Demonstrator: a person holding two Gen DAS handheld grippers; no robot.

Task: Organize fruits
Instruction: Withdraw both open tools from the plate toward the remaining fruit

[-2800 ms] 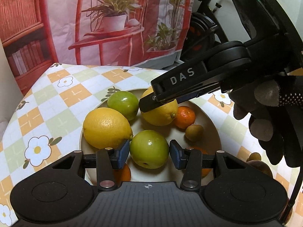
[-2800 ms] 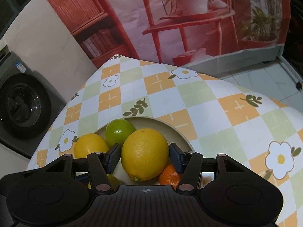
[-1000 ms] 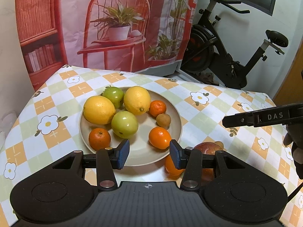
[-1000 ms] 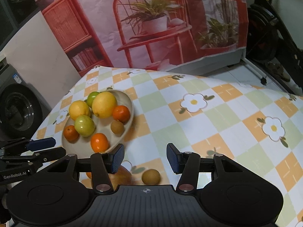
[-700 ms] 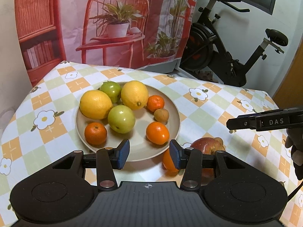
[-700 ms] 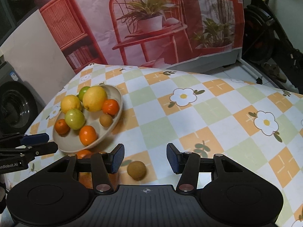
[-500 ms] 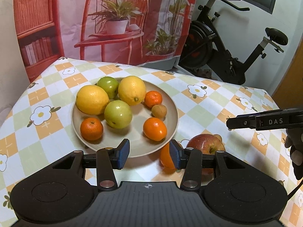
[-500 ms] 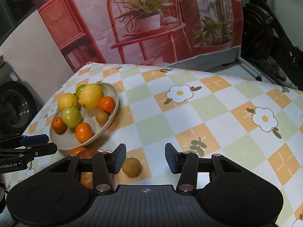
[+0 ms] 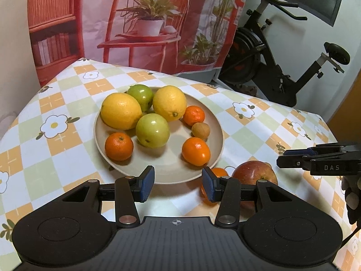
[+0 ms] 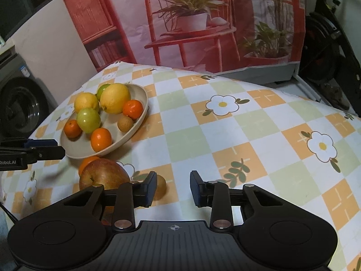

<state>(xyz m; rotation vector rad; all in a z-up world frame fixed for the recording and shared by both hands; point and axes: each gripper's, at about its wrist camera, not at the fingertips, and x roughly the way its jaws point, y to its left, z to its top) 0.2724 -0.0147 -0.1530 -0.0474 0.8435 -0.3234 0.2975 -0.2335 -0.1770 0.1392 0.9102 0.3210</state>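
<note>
The left gripper's fingers (image 9: 212, 185) hide much of the loose orange (image 9: 220, 173) (beside the apple (image 9: 253, 173)).

Red-chair backdrop (image 9: 144, 22), exercise bike (image 9: 277, 67), washing machine (image 10: 20, 103).

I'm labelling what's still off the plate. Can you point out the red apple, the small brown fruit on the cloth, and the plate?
red apple (image 10: 103, 174), right wrist view, on its upper skin.
small brown fruit (image 10: 160, 189), right wrist view, on its visible right side.
plate (image 9: 215, 122), left wrist view, on its right rim.

both wrist views share plate (image 9: 216, 122)
</note>
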